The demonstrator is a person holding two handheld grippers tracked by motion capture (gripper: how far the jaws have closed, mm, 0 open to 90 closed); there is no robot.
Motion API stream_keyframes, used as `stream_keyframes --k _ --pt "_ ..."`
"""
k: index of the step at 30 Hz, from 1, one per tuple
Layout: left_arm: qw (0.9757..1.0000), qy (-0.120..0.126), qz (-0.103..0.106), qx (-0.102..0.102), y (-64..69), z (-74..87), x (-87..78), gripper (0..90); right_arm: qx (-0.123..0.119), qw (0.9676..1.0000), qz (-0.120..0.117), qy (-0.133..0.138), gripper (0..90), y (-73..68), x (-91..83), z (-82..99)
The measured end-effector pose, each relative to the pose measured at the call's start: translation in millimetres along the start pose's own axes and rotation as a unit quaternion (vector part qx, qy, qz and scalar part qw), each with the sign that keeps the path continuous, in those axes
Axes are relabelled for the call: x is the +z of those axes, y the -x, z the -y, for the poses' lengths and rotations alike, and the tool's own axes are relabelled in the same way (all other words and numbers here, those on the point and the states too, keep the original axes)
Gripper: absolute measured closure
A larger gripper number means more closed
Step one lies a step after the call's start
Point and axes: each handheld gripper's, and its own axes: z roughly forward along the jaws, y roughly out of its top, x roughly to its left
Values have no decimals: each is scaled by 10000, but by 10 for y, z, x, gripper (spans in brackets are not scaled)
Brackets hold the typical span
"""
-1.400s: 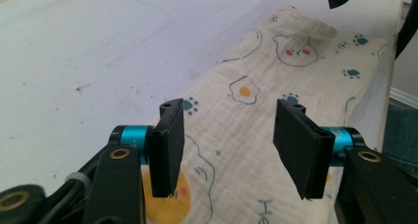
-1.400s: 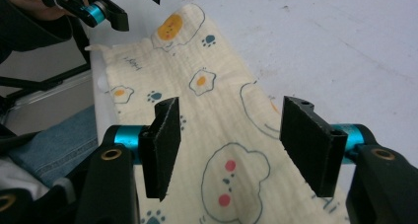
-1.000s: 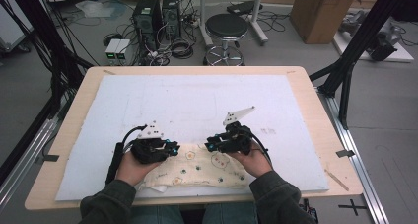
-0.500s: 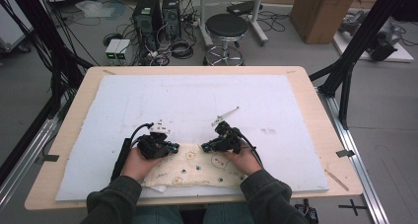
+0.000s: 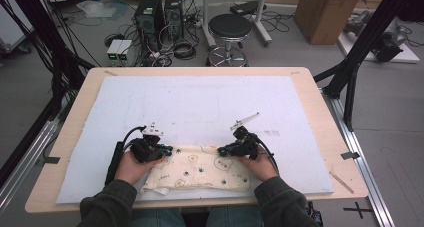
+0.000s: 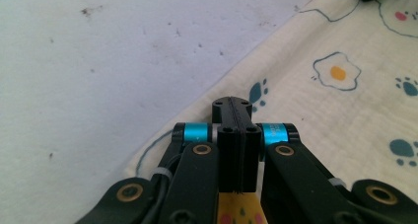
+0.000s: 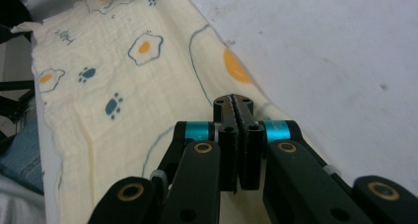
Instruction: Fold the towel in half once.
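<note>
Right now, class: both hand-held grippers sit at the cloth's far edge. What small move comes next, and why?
Probably lift both together. The left hand-held gripper and right hand-held gripper look shut on the printed cloth at its far edge, so raising them should carry that edge up.

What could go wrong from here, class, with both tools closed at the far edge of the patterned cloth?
1. The left tool and the right tool are each shut on the far edge of the cloth. The bite looks thin, so the fabric may slip out when lifted.
2. The cloth looks folded; a tool might catch one layer only, and the fold could open unevenly.
3. Its near edge lies close to the edge of the white mat, so it might drag off.
</note>
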Motion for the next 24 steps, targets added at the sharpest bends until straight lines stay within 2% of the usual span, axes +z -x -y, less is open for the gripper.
stream_keyframes --k 3,4,9,13,19,20,22,24 --pt "9997 153 72 -169 -44 80 -39 891 29 10000 13 79 893 52 -93 89" --pt "9996 167 57 -212 -62 102 -59 891 105 9999 30 50 892 59 -128 115" --pt "9998 152 -8 -153 -79 145 -110 891 187 9996 143 126 890 122 -272 231" --pt "9996 186 -15 -210 -99 182 -140 891 234 9992 303 142 889 175 -400 326" --pt "9996 211 -91 -179 -81 193 -156 880 411 9981 353 308 888 244 -522 452" --pt "9996 227 -84 -151 -74 192 -166 865 415 9981 342 312 888 245 -526 455" --pt "9990 424 -29 -126 -50 176 -198 853 342 9982 403 288 880 212 -529 426" --pt "9984 555 -20 -81 -35 136 -223 850 215 9983 371 391 880 156 -530 359"
